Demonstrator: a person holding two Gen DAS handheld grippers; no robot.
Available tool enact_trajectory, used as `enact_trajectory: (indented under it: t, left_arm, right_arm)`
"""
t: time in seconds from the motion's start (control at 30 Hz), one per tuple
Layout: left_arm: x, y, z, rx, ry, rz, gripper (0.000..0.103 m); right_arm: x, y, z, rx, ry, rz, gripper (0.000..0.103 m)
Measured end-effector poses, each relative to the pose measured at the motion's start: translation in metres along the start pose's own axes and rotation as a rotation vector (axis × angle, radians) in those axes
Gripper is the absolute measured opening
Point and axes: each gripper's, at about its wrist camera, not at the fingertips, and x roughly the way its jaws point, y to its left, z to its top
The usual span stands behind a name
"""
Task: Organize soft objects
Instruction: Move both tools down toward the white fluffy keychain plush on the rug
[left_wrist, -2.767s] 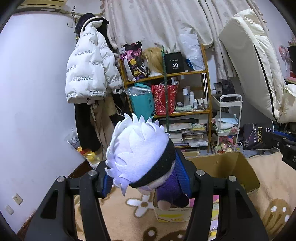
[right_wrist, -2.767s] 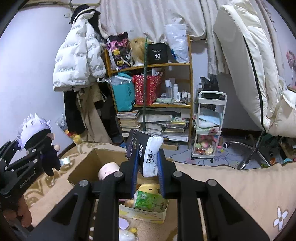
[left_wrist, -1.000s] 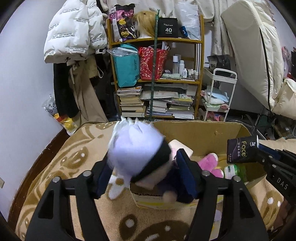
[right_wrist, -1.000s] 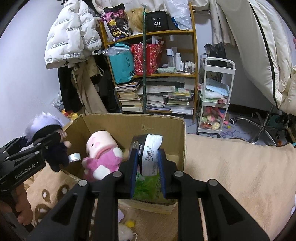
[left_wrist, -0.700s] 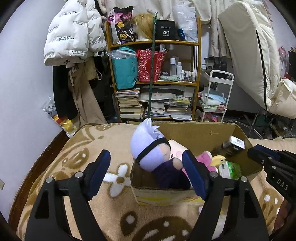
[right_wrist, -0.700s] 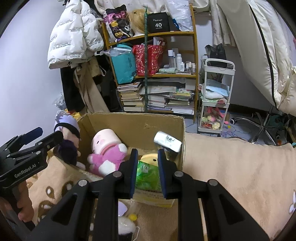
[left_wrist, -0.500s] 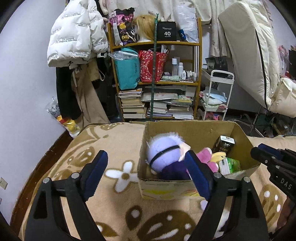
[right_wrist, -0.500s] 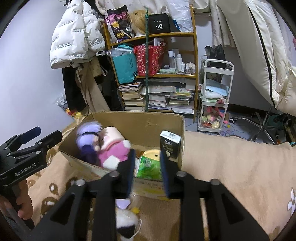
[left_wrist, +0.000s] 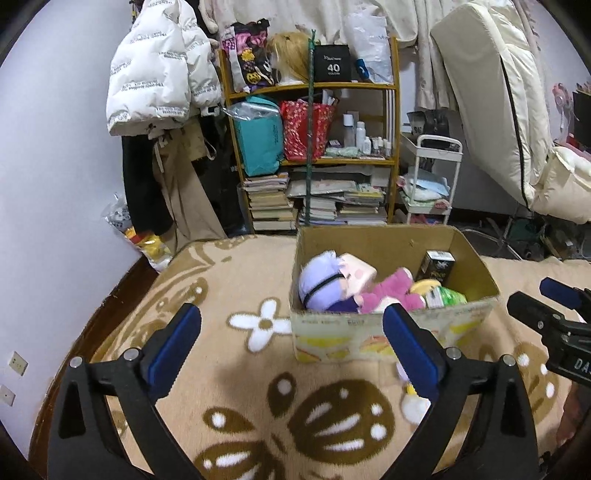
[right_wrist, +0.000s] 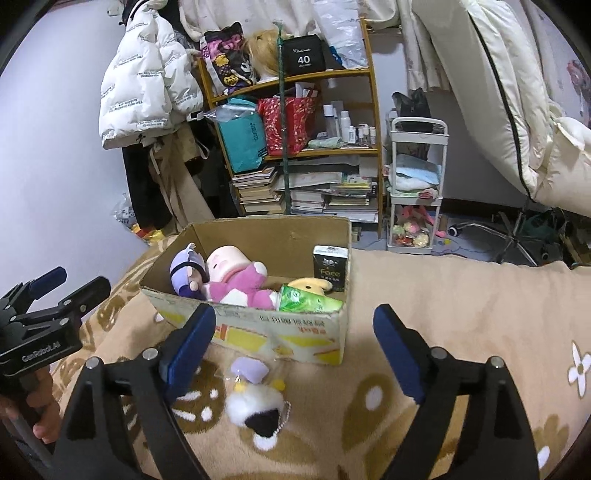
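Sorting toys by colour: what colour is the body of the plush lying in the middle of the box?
Pink, clearest in the right wrist view.

A tan blanket (right_wrist: 461, 295) patterned with brown shapes and white flowers covers the surface underfoot. Directly on it sits an open cardboard box (right_wrist: 258, 332), its printed front wall facing this way. Just in front of that box, a small white and black fluffy plush (right_wrist: 255, 410) with a lilac cap lies on the blanket, apart from the cardboard.
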Motion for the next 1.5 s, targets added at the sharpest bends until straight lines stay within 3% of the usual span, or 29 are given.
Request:
enact_trajectory:
  t: [0.37, 0.7, 1.5]
  left_arm:
    - [-0.028, -0.005, -0.019, 0.031, 0.015, 0.001, 0.098]
    - [-0.023, -0.008, -0.022, 0.053, 0.038, -0.017, 0.098]
    - [0.065, -0.027, -0.030, -0.001, 0.249, -0.145, 0.098]
  right_arm:
    - [-0.016, -0.003, -0.018, 0.034, 0.034, -0.002, 0.094]
    - [-0.007, 0.004, -0.028, 0.011, 0.065, -0.008, 0.094]
    - [0.066, 0.009, -0.053, -0.002, 0.291, -0.001, 0.094]
